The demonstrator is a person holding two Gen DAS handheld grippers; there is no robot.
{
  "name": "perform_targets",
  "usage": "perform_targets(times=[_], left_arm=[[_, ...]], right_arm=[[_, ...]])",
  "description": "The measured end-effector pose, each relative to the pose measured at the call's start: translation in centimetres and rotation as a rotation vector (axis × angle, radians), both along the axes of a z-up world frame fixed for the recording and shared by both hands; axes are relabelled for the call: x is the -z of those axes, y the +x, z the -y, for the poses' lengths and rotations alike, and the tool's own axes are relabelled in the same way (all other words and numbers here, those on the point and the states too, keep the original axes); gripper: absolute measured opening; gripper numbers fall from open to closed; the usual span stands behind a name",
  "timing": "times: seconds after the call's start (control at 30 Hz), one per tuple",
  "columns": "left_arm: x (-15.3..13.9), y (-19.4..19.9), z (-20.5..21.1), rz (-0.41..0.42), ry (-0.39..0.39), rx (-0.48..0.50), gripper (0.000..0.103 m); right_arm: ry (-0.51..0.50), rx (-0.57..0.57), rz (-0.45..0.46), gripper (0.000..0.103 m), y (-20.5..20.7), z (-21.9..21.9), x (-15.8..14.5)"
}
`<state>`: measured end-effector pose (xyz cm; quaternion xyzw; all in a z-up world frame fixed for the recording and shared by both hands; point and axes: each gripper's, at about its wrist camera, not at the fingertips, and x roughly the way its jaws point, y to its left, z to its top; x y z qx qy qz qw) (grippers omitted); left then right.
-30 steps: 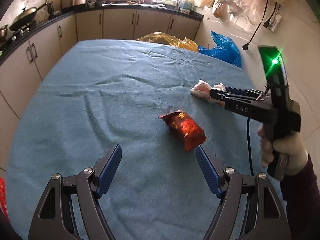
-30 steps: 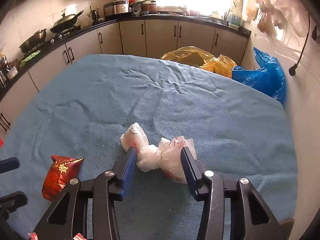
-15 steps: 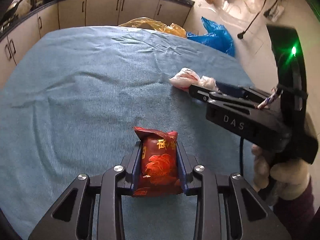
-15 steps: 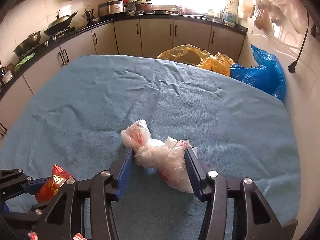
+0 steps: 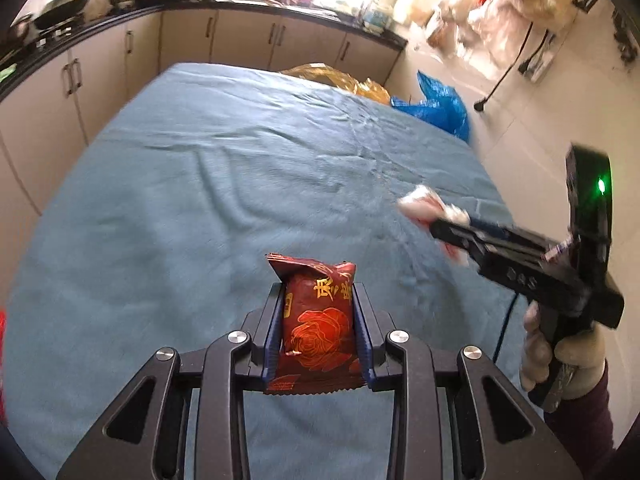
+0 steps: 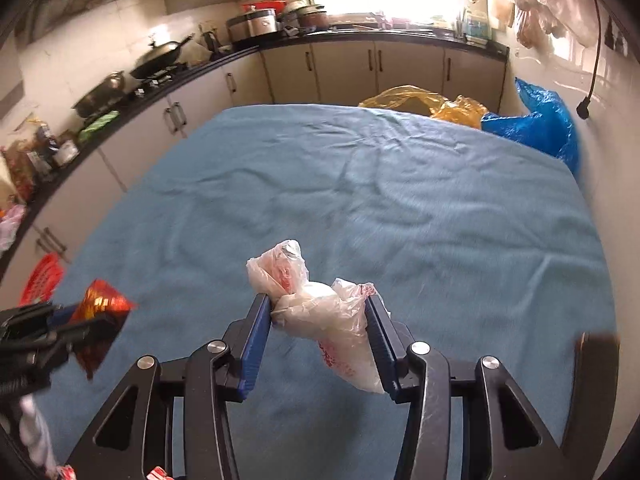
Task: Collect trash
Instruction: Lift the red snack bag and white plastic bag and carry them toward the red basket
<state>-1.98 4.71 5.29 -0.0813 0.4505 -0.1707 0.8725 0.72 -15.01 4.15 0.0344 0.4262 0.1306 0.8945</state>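
My left gripper [image 5: 318, 300] is shut on a red snack packet [image 5: 318, 326] with a gold rose print and holds it above the blue cloth. The packet also shows in the right wrist view [image 6: 102, 312] at the far left. My right gripper [image 6: 318, 312] is shut on a crumpled white plastic bag [image 6: 320, 308] with red print, lifted off the cloth. In the left wrist view the right gripper [image 5: 436, 226] is at the right with the bag [image 5: 424, 206] at its tip.
The table is covered by a blue cloth [image 6: 380, 200]. A yellow plastic bag [image 6: 424, 104] and a blue plastic bag [image 6: 536, 124] sit beyond its far edge. Kitchen cabinets [image 6: 360, 68] run behind and to the left. A red basket [image 6: 42, 280] is at the left.
My left gripper closed on the red packet and lifted it. My right gripper tightened on the white bag and raised it off the cloth.
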Motion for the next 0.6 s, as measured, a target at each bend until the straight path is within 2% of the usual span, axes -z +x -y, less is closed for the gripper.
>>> perform_targets(times=[0.2,0.33,0.43,0.53,0.6], left_arm=[[-0.7,-5.3,-4.2,0.025,-0.048,-0.079,0.031],[-0.1,-7.6,-6.3,0.007,-0.054,-0.111,0.031],[0.7,-8.7,-7.8,-0.018,-0.051,-0.123,0.031],[2.3,-9.5,-9.3,-0.066,-0.044,-0.146,0.031],[3.1,-9.8,-10.0,-0.087,-0.038,-0.162,0.031]], right_arm=[[0.084,-0.027,-0.039,0.052,-5.7,-1.9,0.0],[0.146,-0.051,-0.123,0.052,-8.1,-3.6,1.2],[0.128,-0.046,-0.146,0.053,-9.1,-4.8,2.0],[0.082,-0.038,-0.122,0.058,-9.7,-5.9,2.5],[0.077,-0.053,-0.106,0.069,-10.1,-6.4,2.5]])
